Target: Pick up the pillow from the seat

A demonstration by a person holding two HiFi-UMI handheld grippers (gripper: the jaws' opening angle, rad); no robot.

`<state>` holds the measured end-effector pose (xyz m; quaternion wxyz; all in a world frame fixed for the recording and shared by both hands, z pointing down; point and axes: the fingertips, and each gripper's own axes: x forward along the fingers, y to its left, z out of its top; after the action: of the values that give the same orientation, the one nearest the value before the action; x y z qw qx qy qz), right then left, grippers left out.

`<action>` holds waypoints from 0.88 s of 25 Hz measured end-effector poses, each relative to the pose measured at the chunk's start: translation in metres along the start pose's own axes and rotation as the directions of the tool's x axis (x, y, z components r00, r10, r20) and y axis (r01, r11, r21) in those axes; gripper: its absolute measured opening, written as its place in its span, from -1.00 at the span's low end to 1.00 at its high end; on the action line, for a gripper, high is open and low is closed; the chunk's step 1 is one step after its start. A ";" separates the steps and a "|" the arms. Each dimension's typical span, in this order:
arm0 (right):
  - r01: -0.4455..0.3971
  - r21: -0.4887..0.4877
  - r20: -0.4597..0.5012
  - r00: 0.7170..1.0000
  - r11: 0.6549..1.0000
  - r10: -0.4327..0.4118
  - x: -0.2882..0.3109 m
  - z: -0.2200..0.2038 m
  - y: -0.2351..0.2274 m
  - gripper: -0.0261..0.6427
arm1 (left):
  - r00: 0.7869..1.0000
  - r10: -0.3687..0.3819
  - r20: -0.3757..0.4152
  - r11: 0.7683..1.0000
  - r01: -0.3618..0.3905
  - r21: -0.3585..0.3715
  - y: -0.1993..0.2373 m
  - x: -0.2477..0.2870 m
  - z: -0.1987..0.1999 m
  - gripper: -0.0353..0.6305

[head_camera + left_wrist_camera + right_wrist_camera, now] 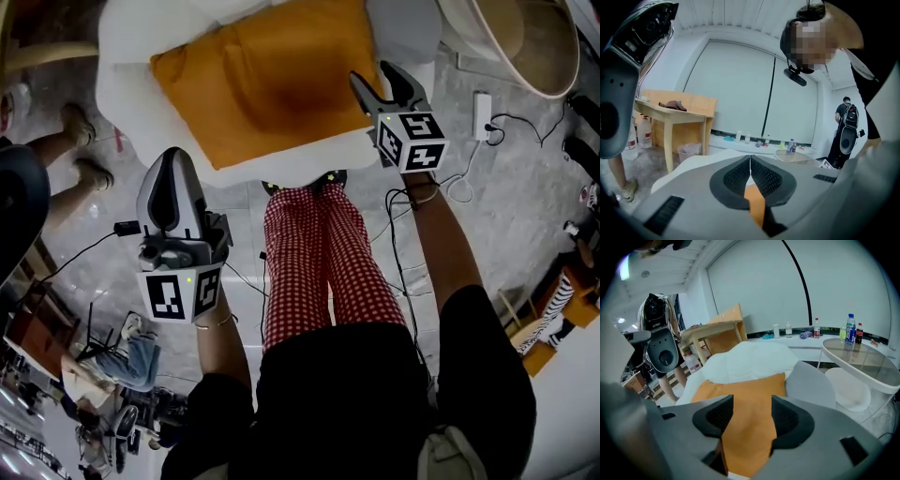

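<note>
the pillow is orange, square and soft, with a dent in its middle. it lies flat on a puffy white seat with round edges.

the right gripper tips down, with its arm stretched out. its jaws are wide apart. the pillow is just ahead of them and a bit lower, and its orange cloth fills the gap between the two black ridged pads. the pads do not press on it. the gripper's grey body hides the near edge of the pillow in the right gripper view.

the left gripper is held almost level, with its arm bent close to the body. its jaws are pressed together with nothing in them. the pillow is ahead of these jaws and off to their right, well apart. a thin orange strip shows under the shut pads in the left gripper view, and i cannot tell what it is.

the far side of the seat is cut off at the top of the head view.
</note>
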<state>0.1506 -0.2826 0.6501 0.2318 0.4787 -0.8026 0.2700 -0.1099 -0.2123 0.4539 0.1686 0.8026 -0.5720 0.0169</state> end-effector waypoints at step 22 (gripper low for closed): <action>0.058 0.101 -0.165 0.985 0.993 -0.040 0.077 -0.083 -0.062 -0.19 | 0.991 0.117 -0.060 0.993 -0.117 0.006 0.032 -0.027 -0.049 -0.86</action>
<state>0.1814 -0.3022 0.7742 0.2777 0.4862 -0.7537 0.3442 -0.1409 -0.1825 0.5019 0.1832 0.7671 -0.6126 0.0515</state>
